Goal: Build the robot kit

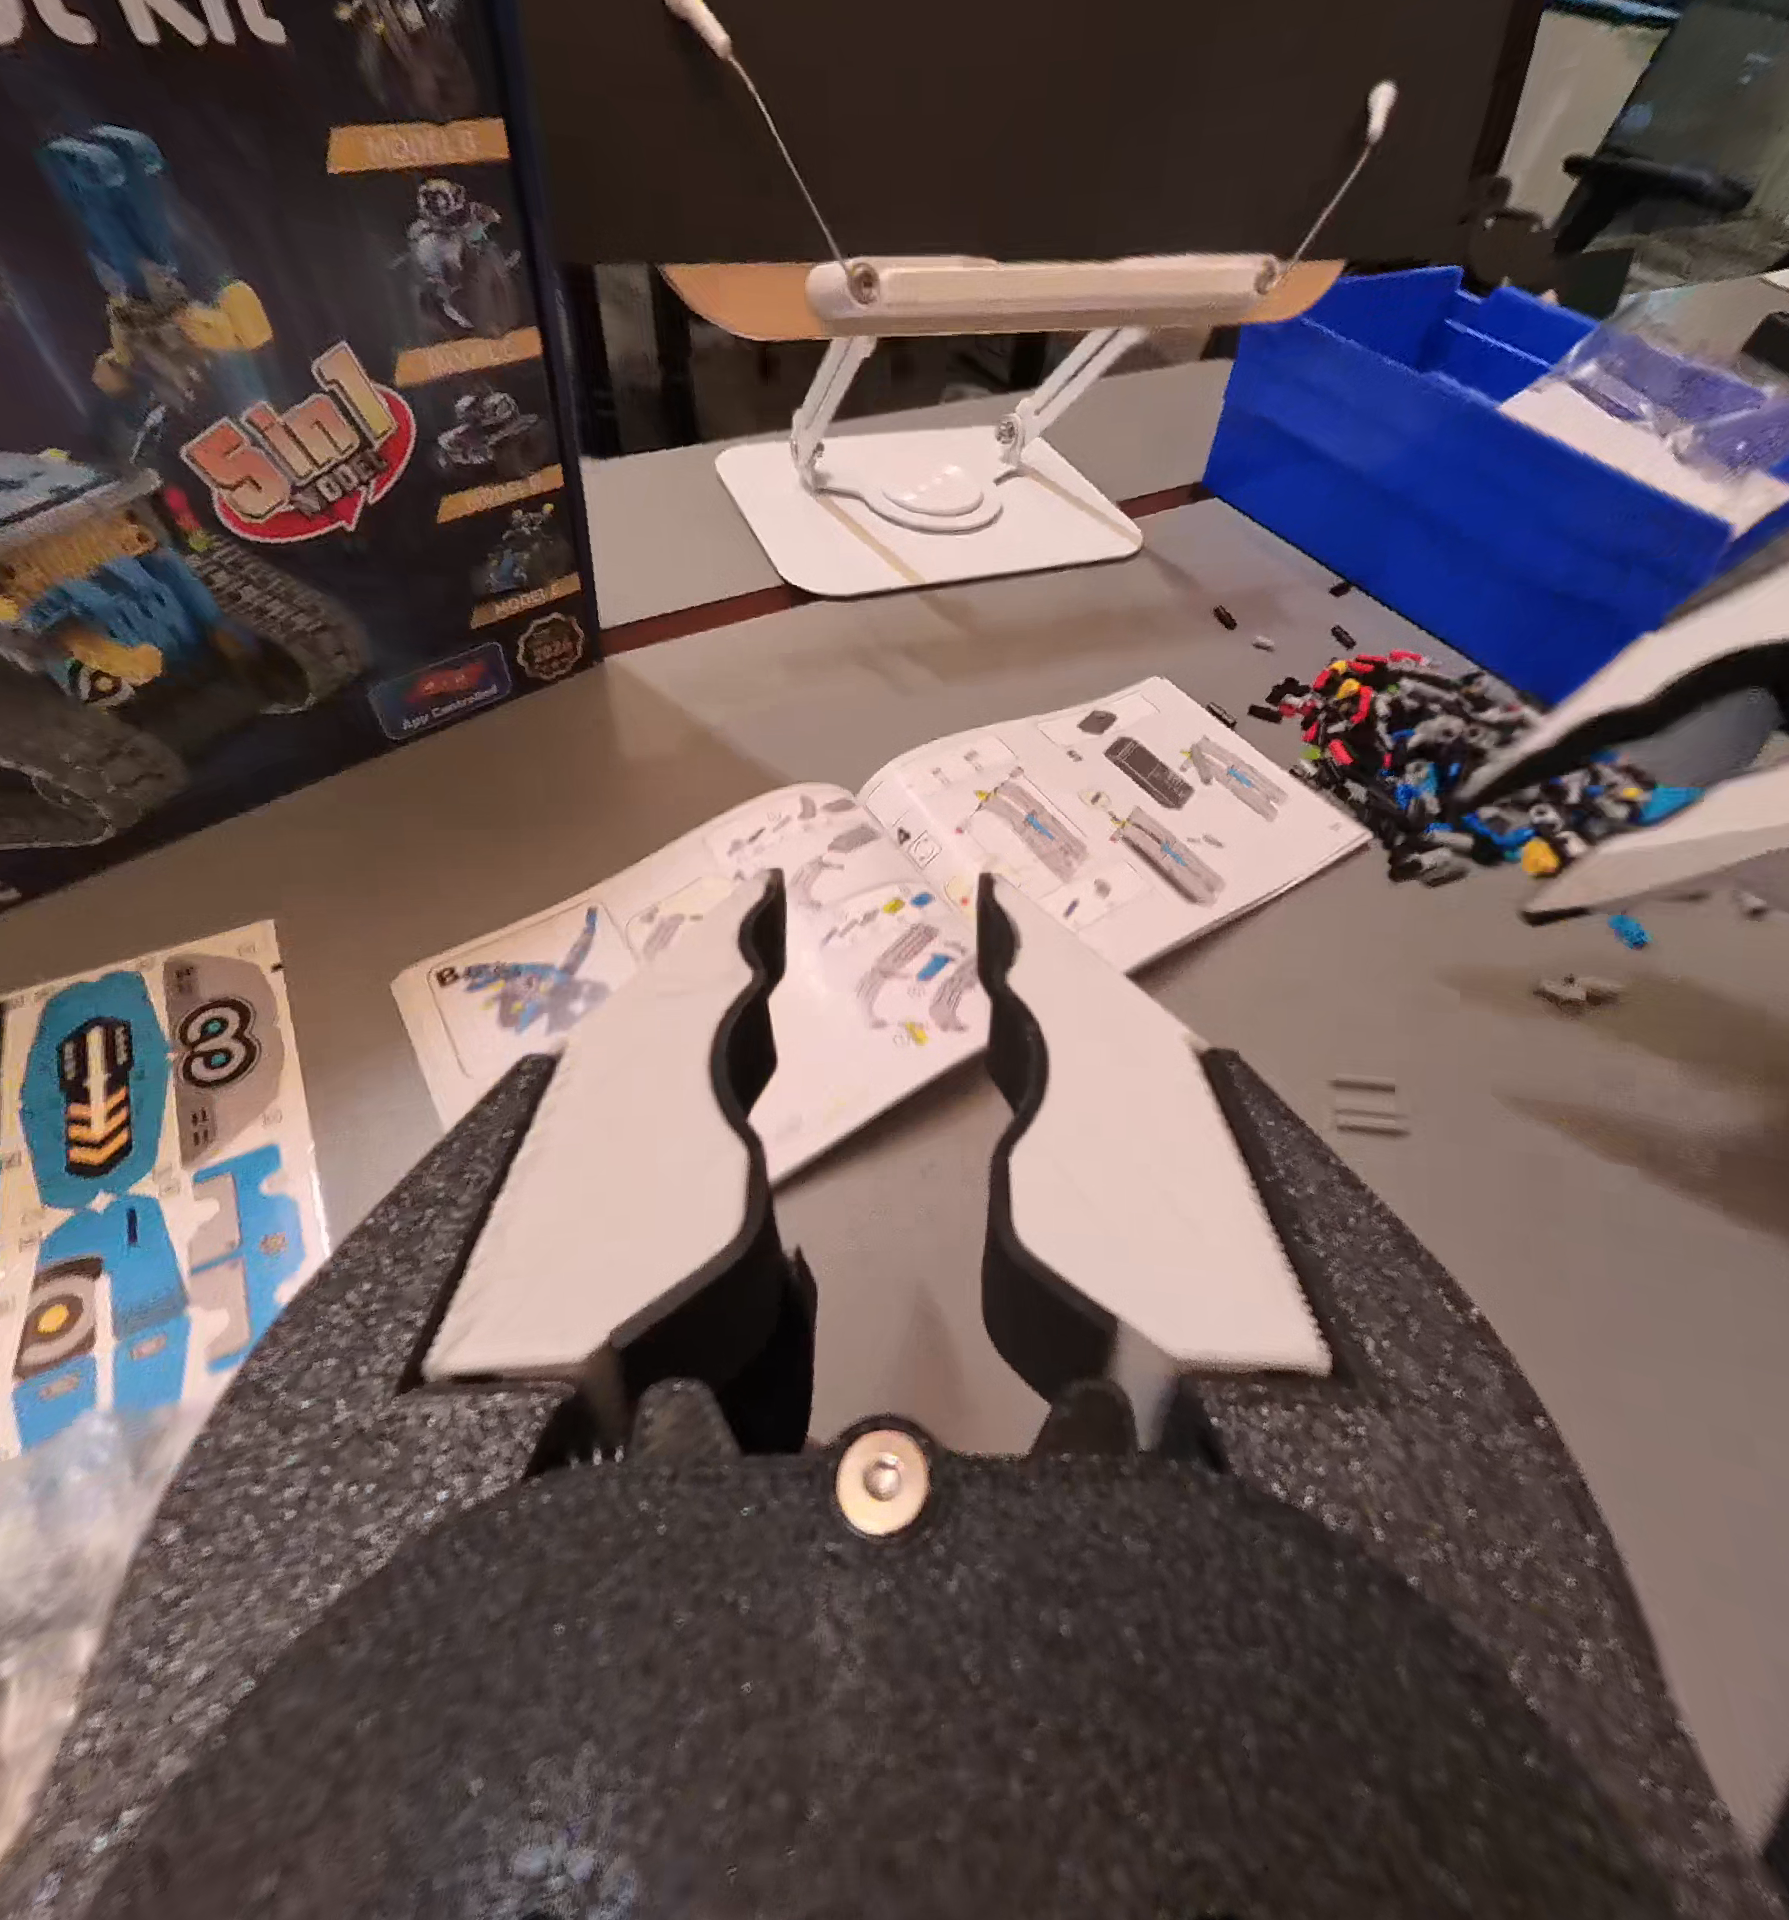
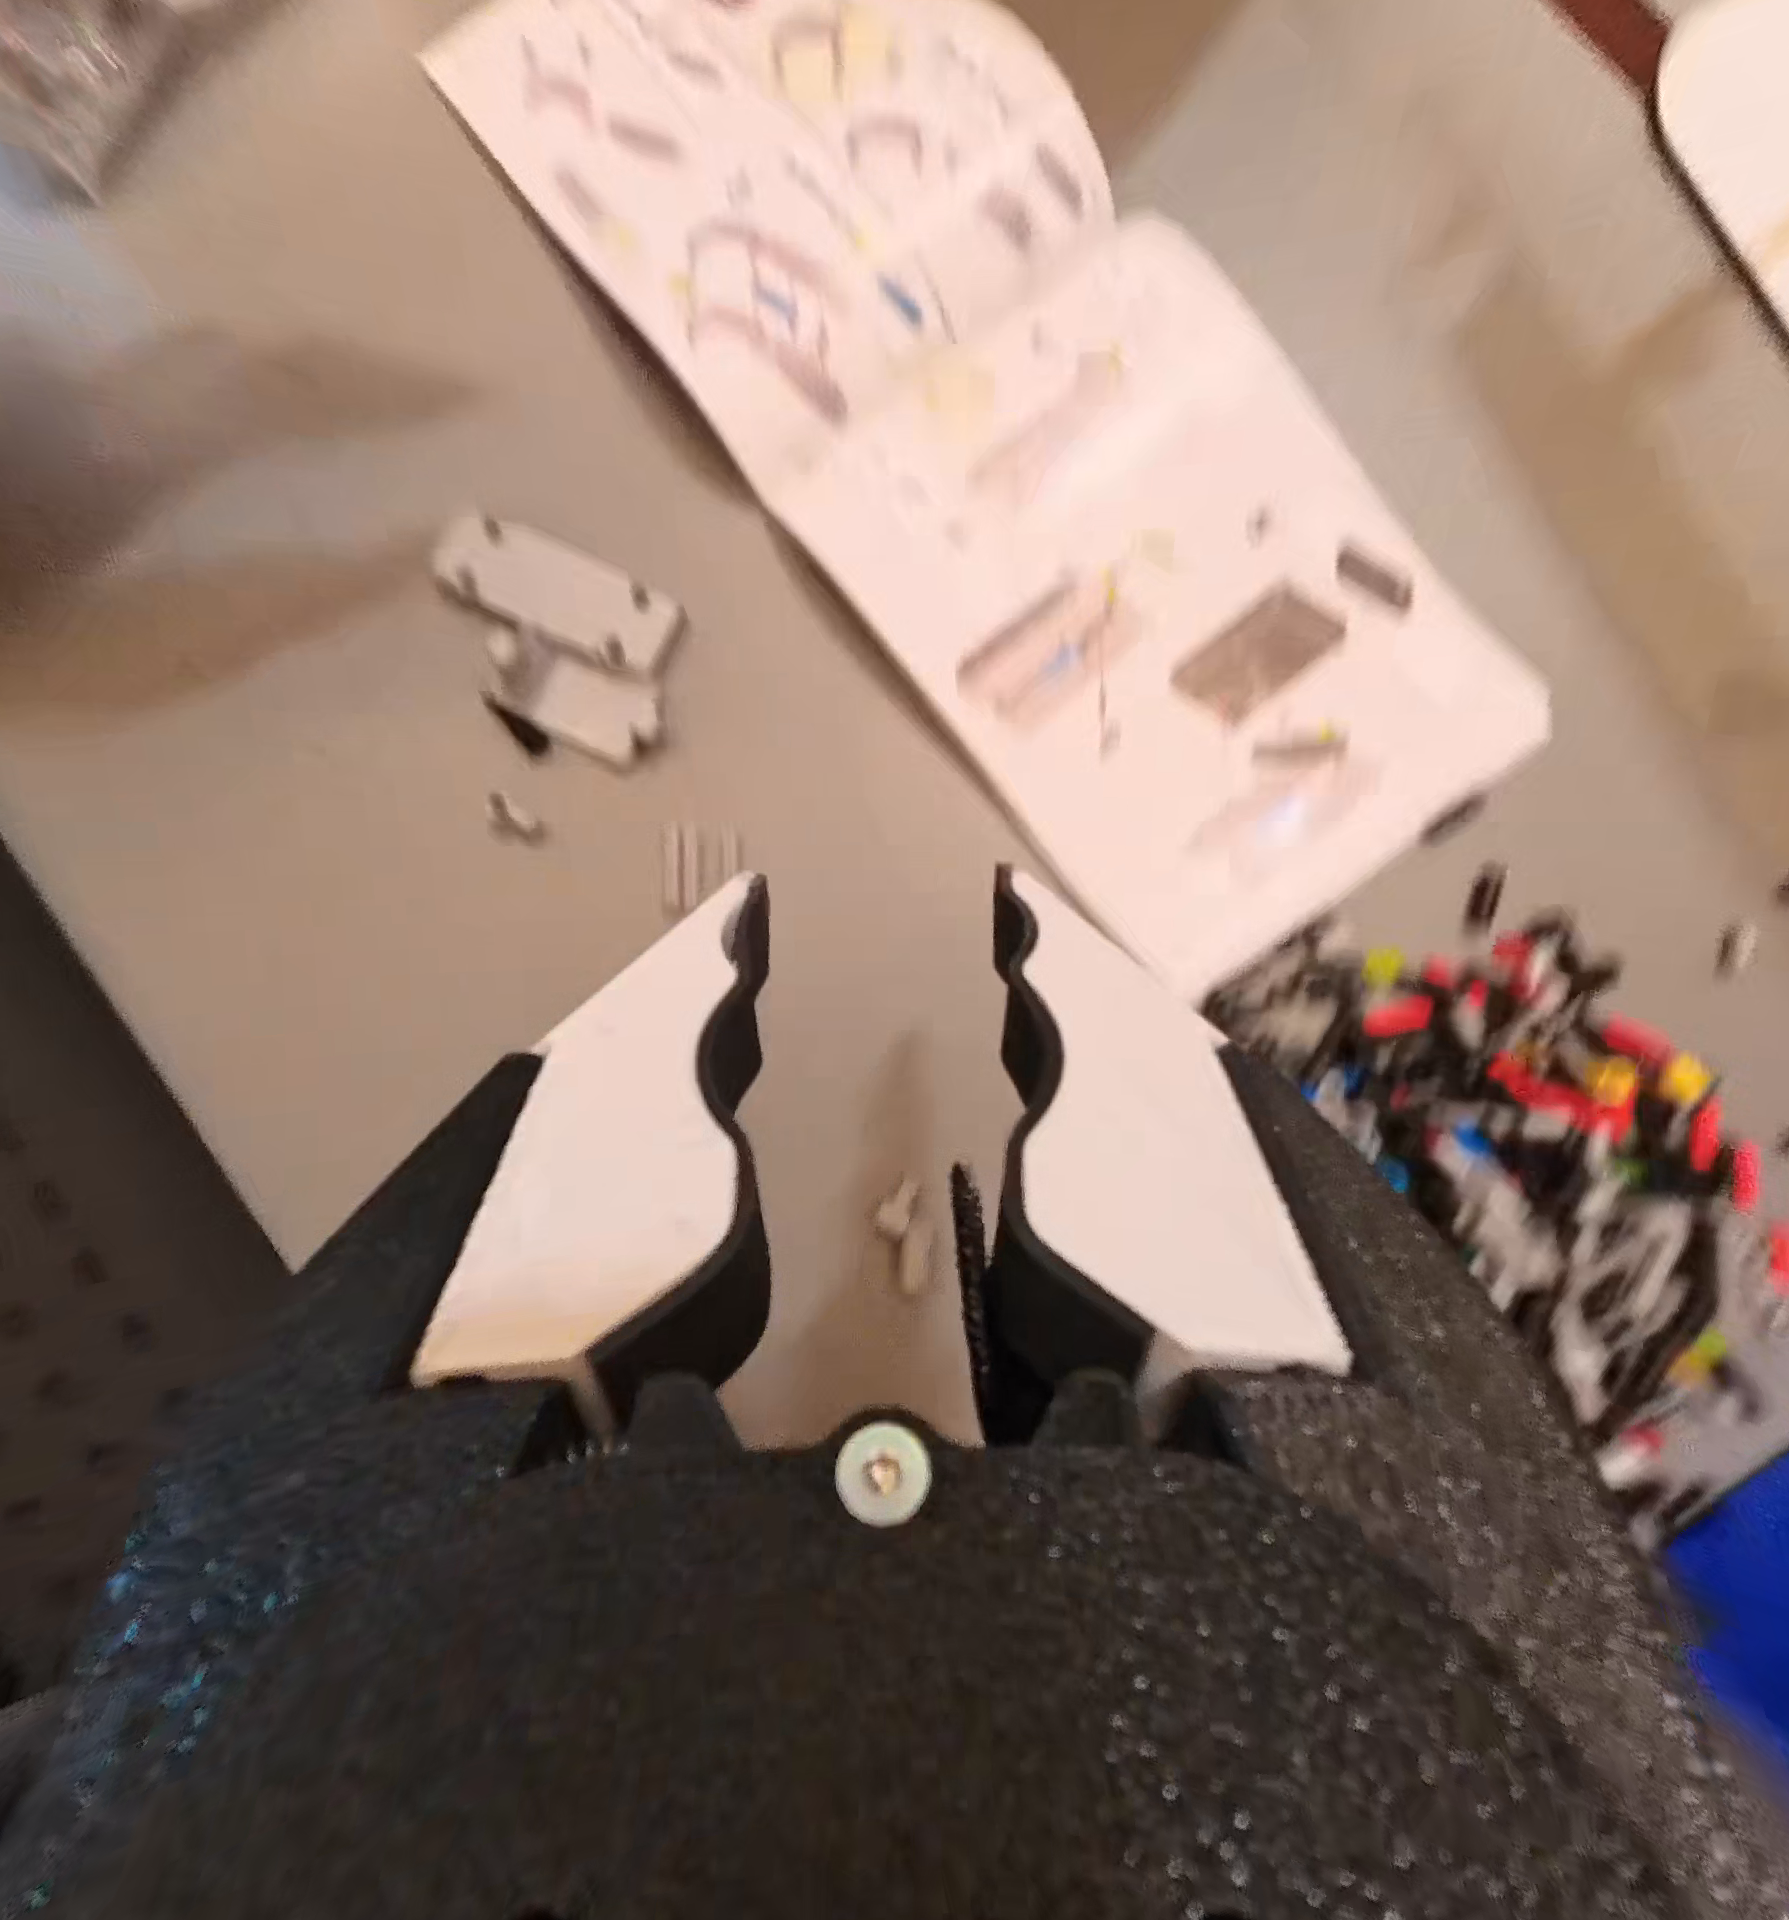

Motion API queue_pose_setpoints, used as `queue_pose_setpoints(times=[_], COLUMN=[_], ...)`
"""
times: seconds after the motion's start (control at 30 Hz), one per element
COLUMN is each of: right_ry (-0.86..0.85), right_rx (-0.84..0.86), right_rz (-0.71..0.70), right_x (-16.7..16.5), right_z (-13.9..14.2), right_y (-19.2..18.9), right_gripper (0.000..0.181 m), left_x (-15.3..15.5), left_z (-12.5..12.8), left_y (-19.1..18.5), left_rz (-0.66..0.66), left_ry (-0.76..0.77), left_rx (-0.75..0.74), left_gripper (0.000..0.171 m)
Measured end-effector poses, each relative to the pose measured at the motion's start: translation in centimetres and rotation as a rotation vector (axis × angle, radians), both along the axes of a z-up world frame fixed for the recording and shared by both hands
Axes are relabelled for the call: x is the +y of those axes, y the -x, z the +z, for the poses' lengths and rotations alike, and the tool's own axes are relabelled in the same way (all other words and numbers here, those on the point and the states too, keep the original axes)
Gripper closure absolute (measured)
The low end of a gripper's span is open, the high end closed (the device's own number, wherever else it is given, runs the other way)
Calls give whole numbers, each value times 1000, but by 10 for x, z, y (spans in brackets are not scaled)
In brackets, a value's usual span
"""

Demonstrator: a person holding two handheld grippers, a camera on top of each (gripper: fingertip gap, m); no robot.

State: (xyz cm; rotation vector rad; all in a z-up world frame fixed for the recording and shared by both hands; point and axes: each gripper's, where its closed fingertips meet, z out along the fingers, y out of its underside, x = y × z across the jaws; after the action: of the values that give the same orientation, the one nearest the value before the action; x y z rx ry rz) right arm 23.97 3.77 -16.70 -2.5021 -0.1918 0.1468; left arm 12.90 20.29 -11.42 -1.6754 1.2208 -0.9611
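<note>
Bricks (image 1: 1441, 769) lie in a loose heap of red, black, blue and yellow on the grey table (image 1: 1492, 1299), just in front of the blue bin (image 1: 1441, 468) and touching the right edge of the open booklet (image 1: 921, 862). Your left gripper (image 1: 879, 894) hovers above the near edge of that booklet with its fingers moderately apart and nothing between them; the pages lie flat and face you, probably so that the drawings stay readable while you work. Your right gripper (image 2: 879, 894) is also parted and empty, tilted down over bare table between the booklet (image 2: 973, 416) and the heap (image 2: 1513, 1143). This view is smeared by motion, so I can only guess that the small pale piece (image 2: 905, 1242) showing between the fingers rests on the table below them and is not gripped. A grey assembly (image 2: 557, 634) lies apart from the heap, left of the booklet, with a tiny grey part (image 2: 511, 816) near it. On your left a sticker sheet (image 1: 111, 1195) lies flat, the kit box (image 1: 246, 416) stands upright behind it, and a white stand (image 1: 931, 499) sits at the back.
</note>
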Motion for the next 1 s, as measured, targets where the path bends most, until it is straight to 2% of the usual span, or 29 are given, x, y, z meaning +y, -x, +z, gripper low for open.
queue_pose_setpoints(times=[0.13, 0.23, 0.37, 0.5, 0.6, 0.77, 0.83, 0.87, 0.93, 1.0], right_ry=[-30, -90, -92, -91, -100, -111, -120, -136, -170, -166], right_rx=[15, -41, 41, 10, -36, -33, -42, -51, -138, -143], right_rz=[-174, -251, -269, -291, -300, -308, -317, -323, -381, -419], right_x=[-66, -86, -85, -82, -78, -79, -77, -74, -71, -65], right_z=[-39, -51, -57, -63, -65, -64, -59, -52, -32, -19], right_y=[-7, -20, -14, -15, -18, -24, -33, -40, -77, -107], right_gripper=[139, 143, 145, 150, 163, 167, 167, 181, 181, 181], left_x=[-5, -4, -4, -13, -17, -18, -18, -18, -18, -17], left_z=[-23, -30, -28, -29, -30, -33, -34, -34, -35, -38], left_y=[22, 26, 22, 21, 19, 18, 17, 17, 17, 16], left_rz=[27, 30, 19, 0, -14, -21, -22, -23, -23, -19], left_ry=[5, 50, 27, -5, -9, -9, -12, -13, -13, -10], left_rx=[-85, -69, -77, -70, -63, -48, -43, -42, -37, -22], left_gripper=[141, 141, 141, 142, 143, 144, 144, 144, 144, 144])
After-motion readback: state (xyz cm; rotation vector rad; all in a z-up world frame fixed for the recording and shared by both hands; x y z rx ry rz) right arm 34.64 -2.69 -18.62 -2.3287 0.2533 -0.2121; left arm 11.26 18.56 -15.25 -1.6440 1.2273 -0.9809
